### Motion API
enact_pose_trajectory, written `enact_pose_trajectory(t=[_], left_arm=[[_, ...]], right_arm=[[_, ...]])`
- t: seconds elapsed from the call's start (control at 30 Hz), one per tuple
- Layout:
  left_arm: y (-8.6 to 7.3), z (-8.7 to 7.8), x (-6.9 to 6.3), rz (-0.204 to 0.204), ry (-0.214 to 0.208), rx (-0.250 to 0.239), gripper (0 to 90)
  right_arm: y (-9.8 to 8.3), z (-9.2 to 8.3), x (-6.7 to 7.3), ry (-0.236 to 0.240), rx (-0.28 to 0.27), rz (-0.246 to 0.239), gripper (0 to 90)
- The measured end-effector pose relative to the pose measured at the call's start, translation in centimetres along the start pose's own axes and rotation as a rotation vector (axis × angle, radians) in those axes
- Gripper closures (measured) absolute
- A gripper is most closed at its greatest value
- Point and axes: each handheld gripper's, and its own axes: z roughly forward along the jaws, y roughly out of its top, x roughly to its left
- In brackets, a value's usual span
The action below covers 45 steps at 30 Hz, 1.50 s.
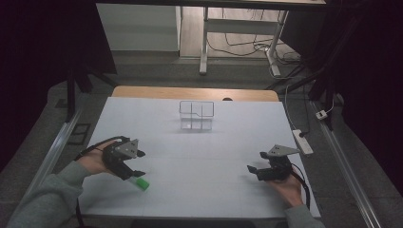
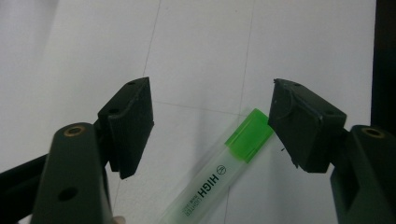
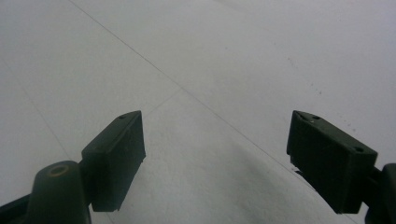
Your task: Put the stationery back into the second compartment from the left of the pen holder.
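Near the lower left of the high view, the left gripper [image 1: 135, 167] hangs over a green highlighter [image 1: 141, 183] lying flat on the white table [image 1: 209, 156]. Its jaws are spread wide and hold nothing. In the left gripper view the pen's green cap [image 2: 249, 135] sits hard against the right-hand jaw, well off centre — closing from here would likely nudge or spin the pen instead of pinching it, and a grip on the cap alone might pull it loose. The highlighter [image 2: 212, 179] has a translucent barrel printed "HIGH LIGHTER" and looks smooth and slippery. Toward the lower right, the right gripper [image 1: 255, 167] rests equally wide and empty — a clear divided organiser [image 1: 196, 115] stands at upper centre.
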Motion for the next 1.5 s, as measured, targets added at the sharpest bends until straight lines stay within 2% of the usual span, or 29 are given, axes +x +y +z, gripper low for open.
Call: enact_pose_trajectory(t=[0.53, 0.63, 0.77, 0.93, 1.07, 1.5], left_arm=[[0.2, 1.2, -1.1, 0.077, -0.064, 0.035, 31.2], [0.2, 1.3, -1.1, 0.092, -0.089, 0.035, 33.2], [0.2, 1.5, -1.1, 0.105, -0.097, 0.039, 33.2], [0.1, 1.9, -1.2, 0.140, -0.112, 0.081, 33.1], [-0.2, 2.4, -1.0, 0.144, -0.125, 0.098, 33.2], [-0.8, 4.4, -0.7, 0.196, -0.135, 0.187, 30.3]], right_arm=[[0.0, 0.0, 0.0, -0.001, 0.001, 0.000, 18.6], [0.0, 0.0, 0.0, 0.002, 0.000, 0.002, 18.6], [0.0, 0.0, 0.0, 0.001, 0.001, 0.000, 18.6], [0.0, 0.1, 0.0, 0.002, 0.001, 0.000, 18.6], [0.0, 0.0, 0.0, 0.002, 0.000, 0.002, 18.7], [0.0, 0.1, 0.0, 0.002, 0.003, -0.002, 18.7]])
